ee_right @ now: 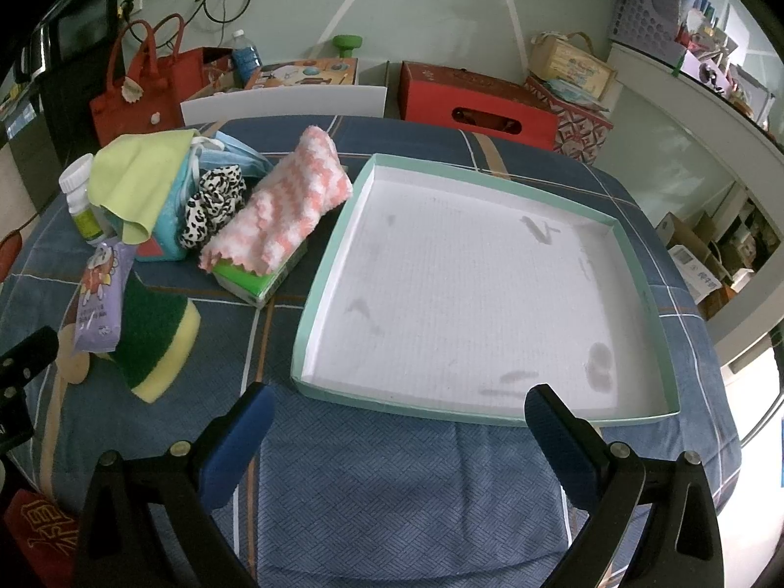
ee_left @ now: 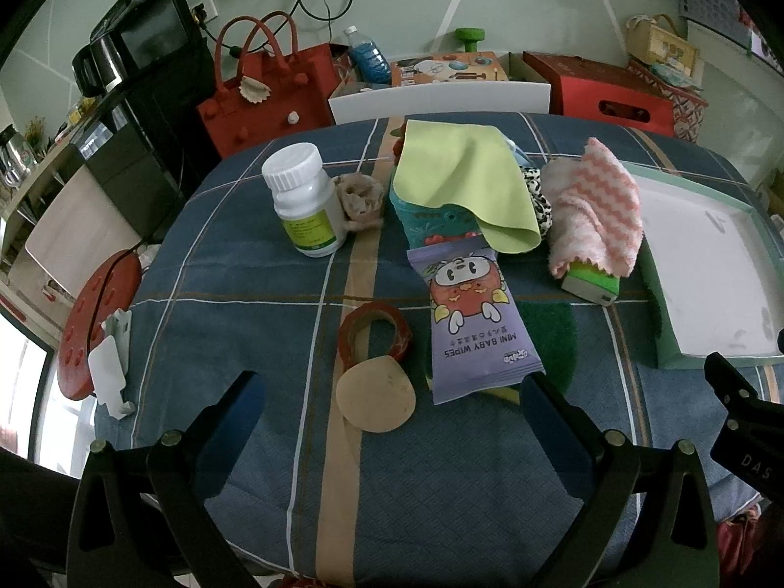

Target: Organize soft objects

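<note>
Plaid-covered bench [ee_right: 372, 490]: both grippers [ee_left: 387, 392] [ee_right: 397, 406] hover, jaws spread, holding nothing. Pink towel [ee_right: 284, 201], upper left, looks light, floppy; pinch a bunched fold.

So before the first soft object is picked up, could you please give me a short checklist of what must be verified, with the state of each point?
1. Left claw open and holding nothing: ok.
2. Right claw open and holding nothing: ok.
3. Shallow mint-green tray with white floor has room, nothing lies inside: ok.
4. Pink and white zigzag towel free on top: ok, it rests on a green tissue pack.
5. Green and yellow sponge free to lift: not ok, the purple baby wipes packet lies partly over it.
6. Stains on the tray floor are dry: cannot tell.
</note>
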`<action>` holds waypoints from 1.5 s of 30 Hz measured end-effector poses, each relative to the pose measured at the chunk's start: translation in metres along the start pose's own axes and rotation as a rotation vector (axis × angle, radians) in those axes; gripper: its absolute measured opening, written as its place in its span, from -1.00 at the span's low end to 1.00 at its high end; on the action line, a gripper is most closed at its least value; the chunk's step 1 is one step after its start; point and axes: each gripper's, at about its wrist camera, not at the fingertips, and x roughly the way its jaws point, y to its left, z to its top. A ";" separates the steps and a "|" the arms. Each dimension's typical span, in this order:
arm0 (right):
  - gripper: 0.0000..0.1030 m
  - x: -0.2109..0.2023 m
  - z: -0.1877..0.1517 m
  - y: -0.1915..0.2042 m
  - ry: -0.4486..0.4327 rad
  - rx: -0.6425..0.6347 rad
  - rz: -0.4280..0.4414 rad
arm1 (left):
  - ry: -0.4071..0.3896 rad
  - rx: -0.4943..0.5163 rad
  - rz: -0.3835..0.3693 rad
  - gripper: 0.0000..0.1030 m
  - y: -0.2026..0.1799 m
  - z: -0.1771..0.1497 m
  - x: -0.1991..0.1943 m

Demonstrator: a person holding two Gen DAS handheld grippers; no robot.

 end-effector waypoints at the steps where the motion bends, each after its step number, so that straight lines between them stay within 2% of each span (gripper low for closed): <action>1: 1.00 0.000 0.000 0.000 0.000 0.000 0.000 | 0.000 0.000 0.000 1.00 0.000 0.000 0.000; 23: 1.00 0.001 0.001 0.001 0.004 -0.005 -0.001 | 0.006 -0.001 -0.002 1.00 0.000 0.000 0.001; 28: 1.00 0.000 0.001 0.002 0.000 -0.008 -0.001 | 0.009 -0.006 -0.015 1.00 0.000 0.000 0.001; 30: 1.00 -0.003 0.001 0.003 -0.009 -0.010 0.007 | 0.003 -0.019 -0.046 1.00 0.004 0.001 -0.001; 33: 1.00 -0.011 0.002 0.005 -0.043 -0.031 0.043 | 0.004 -0.069 -0.130 1.00 0.019 0.002 -0.002; 37: 1.00 -0.020 0.007 0.023 -0.072 -0.077 0.128 | 0.016 -0.115 -0.127 1.00 0.040 0.006 0.003; 41: 1.00 -0.023 0.015 0.048 -0.079 -0.124 0.220 | 0.028 -0.166 -0.158 1.00 0.061 0.006 0.010; 45: 1.00 -0.017 0.015 0.079 -0.073 -0.220 0.243 | 0.036 -0.202 -0.163 1.00 0.075 0.002 0.019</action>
